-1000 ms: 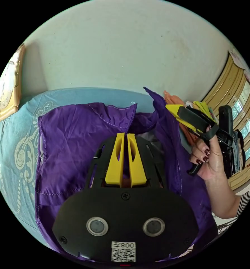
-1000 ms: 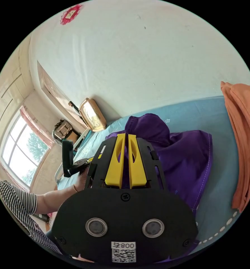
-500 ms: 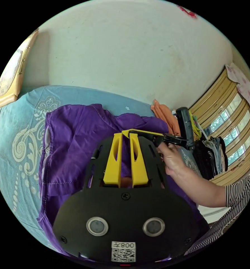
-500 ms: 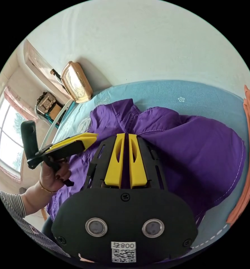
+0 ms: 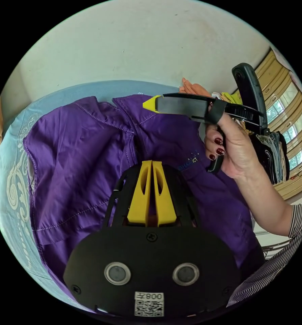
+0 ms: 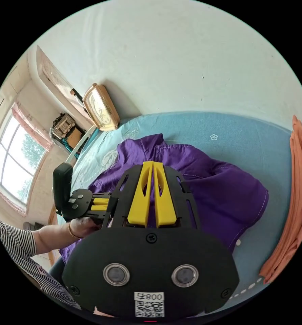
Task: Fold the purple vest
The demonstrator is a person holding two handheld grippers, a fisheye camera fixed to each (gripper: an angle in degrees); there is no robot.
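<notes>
The purple vest (image 5: pixel 83 152) lies front up on the blue bed cover (image 5: pixel 8 162), with its zipper down the middle and its collar toward the wall. My left gripper (image 5: pixel 152 163) hovers over the vest's lower front, jaws shut with no cloth between them. A hand holds my right gripper (image 5: pixel 150 103) above the collar area, also shut. In the right gripper view the vest (image 6: pixel 222 199) spreads under that gripper (image 6: pixel 153 163). There the left gripper (image 6: pixel 101 204) sits at the left in a hand, partly hidden.
Folded orange cloth (image 6: pixel 301 189) lies at the bed's right side, by a stack of folded clothes (image 5: pixel 273 152). A gold-framed clock (image 6: pixel 101 108) leans on the pale wall at the bed's far corner. Windows stand at both sides. A striped sleeve (image 6: pixel 18 243) is near.
The raised side of the vest has come down and now lies flat with the zipper closed up the middle. The right gripper has let go of the cloth and risen above it.
</notes>
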